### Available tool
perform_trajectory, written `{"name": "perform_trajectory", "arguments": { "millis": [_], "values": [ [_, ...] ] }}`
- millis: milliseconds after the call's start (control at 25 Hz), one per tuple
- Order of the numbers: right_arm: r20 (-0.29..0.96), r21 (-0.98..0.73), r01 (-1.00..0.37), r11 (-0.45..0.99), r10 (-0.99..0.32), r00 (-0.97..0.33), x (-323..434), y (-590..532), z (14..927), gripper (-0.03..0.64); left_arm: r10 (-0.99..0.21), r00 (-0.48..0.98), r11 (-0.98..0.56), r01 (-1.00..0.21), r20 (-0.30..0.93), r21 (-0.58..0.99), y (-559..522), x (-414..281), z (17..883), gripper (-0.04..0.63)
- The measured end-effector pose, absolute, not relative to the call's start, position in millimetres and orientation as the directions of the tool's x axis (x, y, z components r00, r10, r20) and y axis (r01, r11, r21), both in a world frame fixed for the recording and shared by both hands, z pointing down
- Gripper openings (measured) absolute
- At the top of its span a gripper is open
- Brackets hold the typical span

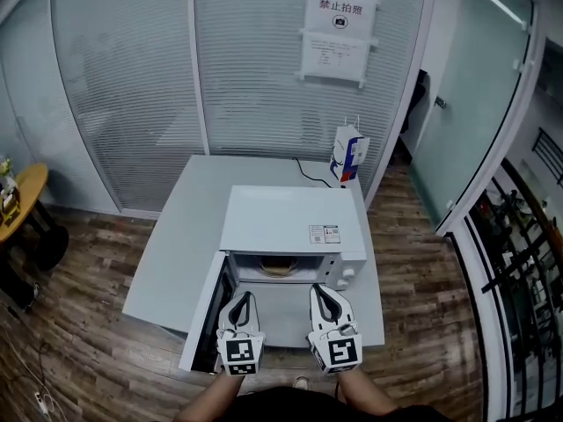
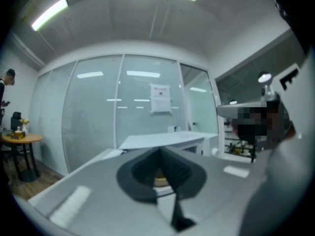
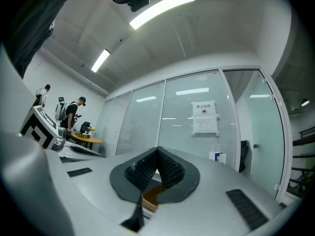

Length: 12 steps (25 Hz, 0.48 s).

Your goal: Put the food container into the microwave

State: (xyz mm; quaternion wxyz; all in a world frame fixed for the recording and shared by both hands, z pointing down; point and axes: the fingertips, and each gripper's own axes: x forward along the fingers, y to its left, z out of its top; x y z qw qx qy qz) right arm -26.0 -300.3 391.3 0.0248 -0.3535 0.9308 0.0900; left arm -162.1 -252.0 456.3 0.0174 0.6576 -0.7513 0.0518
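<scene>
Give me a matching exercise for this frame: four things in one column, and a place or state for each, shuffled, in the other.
Things:
1. microwave door
2. container
3. bag
4. sign

Places or states:
A. on the wall
B. swung open
C. inside the microwave
D. on the table, behind the microwave

Pairs: 1-B; 2-C; 3-D; 4-A
</scene>
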Motion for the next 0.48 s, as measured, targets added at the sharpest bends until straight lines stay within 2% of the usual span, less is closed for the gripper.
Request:
{"name": "perform_trajectory", "arguments": {
  "millis": [480],
  "values": [
    [-0.137, 0.142, -0.672, 0.727, -0.658, -0.741, -21, -294, 383, -0.002, -0.983, -0.165, 0.163, -0.986, 0.085, -0.028, -247, -192, 451, 0.006]
  ]
}}
